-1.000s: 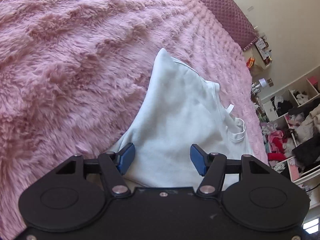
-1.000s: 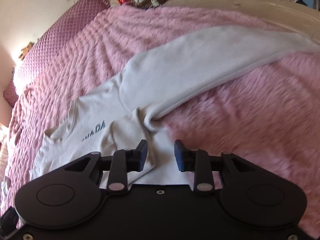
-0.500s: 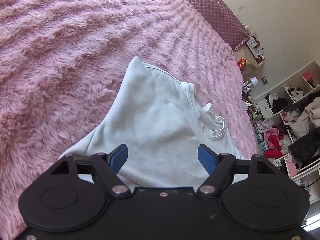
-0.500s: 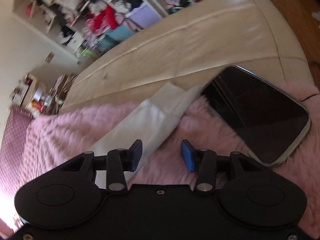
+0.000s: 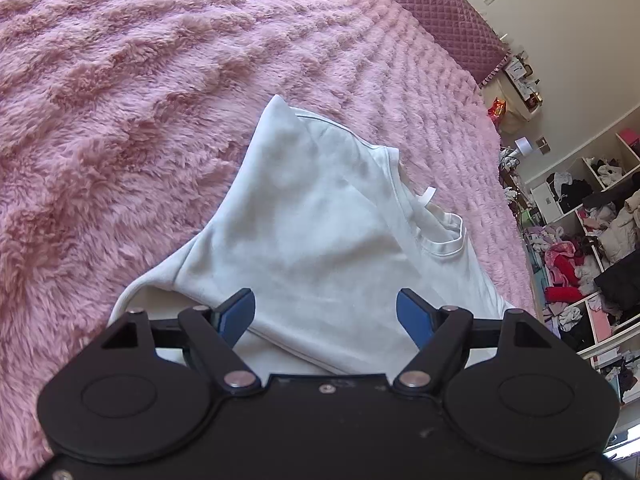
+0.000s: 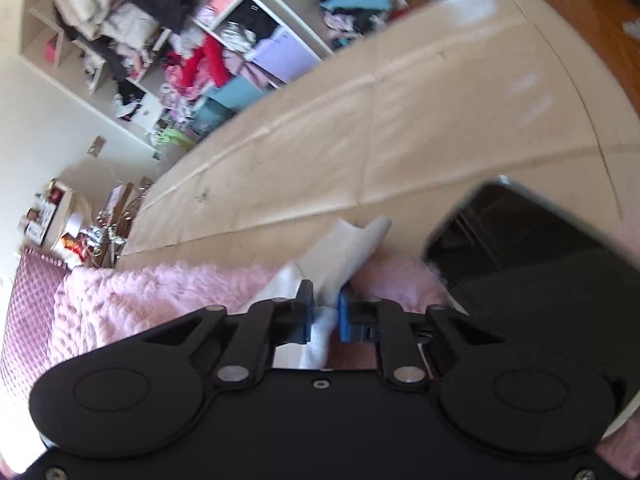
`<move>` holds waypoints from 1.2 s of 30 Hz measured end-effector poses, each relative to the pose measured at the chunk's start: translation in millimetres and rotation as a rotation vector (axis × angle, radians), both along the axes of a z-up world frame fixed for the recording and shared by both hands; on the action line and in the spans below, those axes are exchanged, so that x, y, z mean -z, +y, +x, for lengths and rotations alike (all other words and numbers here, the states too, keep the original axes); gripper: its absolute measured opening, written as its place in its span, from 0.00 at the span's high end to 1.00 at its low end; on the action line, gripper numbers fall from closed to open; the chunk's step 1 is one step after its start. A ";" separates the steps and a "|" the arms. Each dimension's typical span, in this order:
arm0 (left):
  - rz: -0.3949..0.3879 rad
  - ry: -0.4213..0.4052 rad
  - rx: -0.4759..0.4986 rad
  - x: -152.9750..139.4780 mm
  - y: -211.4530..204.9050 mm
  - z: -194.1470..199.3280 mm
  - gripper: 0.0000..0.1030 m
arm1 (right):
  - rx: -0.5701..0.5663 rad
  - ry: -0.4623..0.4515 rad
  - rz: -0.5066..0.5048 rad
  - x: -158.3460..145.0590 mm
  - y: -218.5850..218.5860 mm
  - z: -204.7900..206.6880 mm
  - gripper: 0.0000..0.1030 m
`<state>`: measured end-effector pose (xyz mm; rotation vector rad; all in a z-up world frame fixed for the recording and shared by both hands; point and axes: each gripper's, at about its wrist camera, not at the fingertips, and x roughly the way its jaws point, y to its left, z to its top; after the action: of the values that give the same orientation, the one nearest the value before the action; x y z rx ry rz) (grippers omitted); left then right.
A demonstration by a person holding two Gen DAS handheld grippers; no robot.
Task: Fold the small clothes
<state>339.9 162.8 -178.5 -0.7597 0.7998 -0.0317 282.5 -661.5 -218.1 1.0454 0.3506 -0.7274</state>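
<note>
Right gripper point(image 6: 323, 312) has just closed on the white top's sleeve end point(image 6: 348, 248) at the pink blanket's point(image 5: 120, 100) edge; left gripper point(image 5: 325, 312) hovers open over the body point(image 5: 320, 240). Carrying the sleeve flat across should keep the fold neat.

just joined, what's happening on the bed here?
A person with a tool in each hand is folding a white top on a pink fluffy blanket. The right tool has just closed on the end of a sleeve near the bed's edge, beside a dark phone. The left tool hangs open over the top's body, gripping nothing.
</note>
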 end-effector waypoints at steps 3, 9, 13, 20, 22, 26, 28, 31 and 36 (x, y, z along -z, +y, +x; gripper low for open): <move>-0.013 -0.011 0.005 -3.8 3.7 -3.1 0.22 | -0.056 -0.050 -0.034 -27.7 10.8 0.0 0.88; -0.053 -0.060 0.019 -15.6 11.5 -14.2 0.19 | -0.321 -0.227 -0.122 -114.1 89.8 19.3 0.89; -0.079 -0.085 0.025 -20.4 16.1 -24.3 0.19 | -0.566 -0.359 -0.139 -158.6 186.5 37.7 0.89; -0.141 -0.094 0.001 -22.3 29.7 -41.3 0.18 | -1.025 -0.417 -0.013 -141.8 392.0 69.4 0.86; -0.150 -0.088 -0.007 -20.6 32.6 -44.9 0.18 | -1.142 -0.349 0.039 -117.6 442.8 78.2 0.79; -0.157 -0.083 -0.015 -17.5 36.2 -46.4 0.18 | -1.235 -0.216 0.017 -84.4 487.3 76.4 0.53; -0.168 -0.091 -0.015 -13.8 36.6 -44.7 0.16 | -1.228 -0.225 0.025 -79.3 470.4 65.5 0.53; -0.174 -0.080 -0.021 -4.6 30.1 -36.4 0.15 | -1.161 -0.199 -0.001 -77.7 435.8 51.4 0.52; -0.197 -0.088 -0.071 4.7 22.4 -16.7 0.19 | -1.026 -0.132 -0.092 -75.6 351.2 48.1 0.52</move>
<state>323.2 185.2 -183.2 -0.9660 0.6916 -0.0800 330.6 -310.3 -142.5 0.6835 0.6550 0.2444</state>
